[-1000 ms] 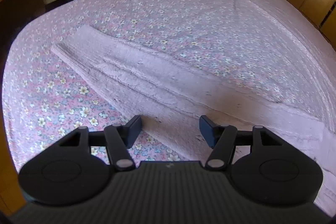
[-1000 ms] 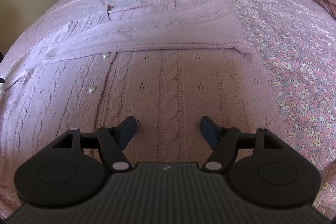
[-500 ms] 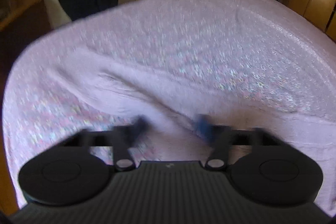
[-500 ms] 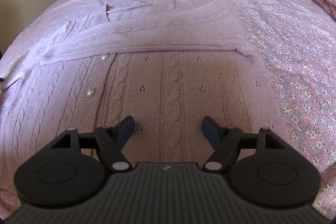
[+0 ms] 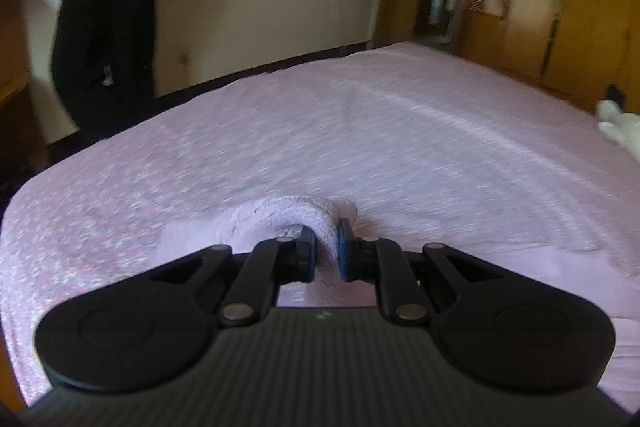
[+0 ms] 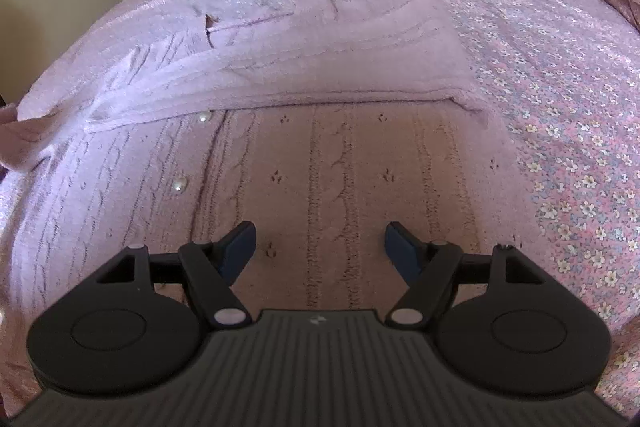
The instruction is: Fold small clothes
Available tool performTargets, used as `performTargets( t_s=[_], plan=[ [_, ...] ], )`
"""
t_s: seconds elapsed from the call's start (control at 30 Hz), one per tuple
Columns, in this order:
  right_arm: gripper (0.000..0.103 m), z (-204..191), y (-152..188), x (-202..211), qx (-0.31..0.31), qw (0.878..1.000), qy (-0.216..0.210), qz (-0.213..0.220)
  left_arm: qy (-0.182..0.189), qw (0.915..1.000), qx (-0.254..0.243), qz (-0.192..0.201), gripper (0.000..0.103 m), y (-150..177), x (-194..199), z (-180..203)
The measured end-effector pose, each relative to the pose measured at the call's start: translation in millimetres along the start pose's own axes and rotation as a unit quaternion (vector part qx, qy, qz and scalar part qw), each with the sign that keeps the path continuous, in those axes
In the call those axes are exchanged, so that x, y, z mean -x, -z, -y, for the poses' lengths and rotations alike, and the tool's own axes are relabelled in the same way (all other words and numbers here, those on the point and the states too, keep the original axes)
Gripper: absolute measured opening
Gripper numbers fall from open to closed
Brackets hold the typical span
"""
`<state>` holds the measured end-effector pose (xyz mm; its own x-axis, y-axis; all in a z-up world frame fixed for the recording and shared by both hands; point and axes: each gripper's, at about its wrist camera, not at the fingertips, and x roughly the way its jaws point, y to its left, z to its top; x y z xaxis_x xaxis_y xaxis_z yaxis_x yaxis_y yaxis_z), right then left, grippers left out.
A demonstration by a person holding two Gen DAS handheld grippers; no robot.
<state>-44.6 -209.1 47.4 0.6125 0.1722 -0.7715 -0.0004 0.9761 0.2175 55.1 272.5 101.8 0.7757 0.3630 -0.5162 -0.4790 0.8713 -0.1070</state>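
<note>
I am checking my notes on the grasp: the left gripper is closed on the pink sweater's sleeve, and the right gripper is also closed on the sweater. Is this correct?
Not quite. The left gripper is indeed closed on the sleeve, but the right gripper is open: the right wrist view shows its jaws spread wide above the sweater's body, gripping nothing.

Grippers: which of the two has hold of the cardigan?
The left gripper: its jaws have just closed on a lifted sleeve of the cardigan. The right gripper hangs open above the knit, gripping nothing.
</note>
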Motion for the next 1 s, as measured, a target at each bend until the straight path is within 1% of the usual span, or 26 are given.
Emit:
performTargets(
  t_s=[0.13,0.27,0.33,0.43,0.53,0.63,0.73,0.8,0.93,1.0],
  plan=[
    [0.078,2,1,5,-0.003,1.0,-0.002,0.005,0.042,0.9987,-0.02,0.019,0.013,-9,24,33],
    [0.078,6,1,11,-0.004,1.0,-0.004,0.015,0.094,0.9948,-0.025,0.028,0.013,-14,37,67],
    [0.078,9,1,13,-0.008,1.0,-0.005,0.021,0.12,0.9918,-0.029,0.033,0.013,-16,47,85],
    [0.078,16,1,17,-0.017,0.999,-0.009,0.03,0.165,0.9851,-0.04,0.03,0.013,-15,58,118],
    [0.078,21,2,19,-0.022,0.999,-0.013,0.034,0.191,0.9793,-0.06,0.031,0.013,-5,65,151],
    [0.078,28,2,22,-0.028,0.999,-0.016,0.039,0.218,0.9731,-0.072,0.014,0.013,11,68,183],
    [0.078,34,4,22,-0.037,0.998,-0.017,0.04,0.236,0.9684,-0.078,-0.016,0.013,31,61,204],
    [0.078,38,5,20,-0.045,0.998,-0.018,0.039,0.244,0.9649,-0.089,-0.04,0.013,46,55,220],
    [0.078,45,8,17,-0.062,0.997,-0.026,0.035,0.246,0.9603,-0.117,-0.062,0.013,70,53,240],
    [0.078,46,9,16,-0.063,0.997,-0.028,0.033,0.25,0.9567,-0.129,-0.073,0.014,84,62,242]
  ],
)
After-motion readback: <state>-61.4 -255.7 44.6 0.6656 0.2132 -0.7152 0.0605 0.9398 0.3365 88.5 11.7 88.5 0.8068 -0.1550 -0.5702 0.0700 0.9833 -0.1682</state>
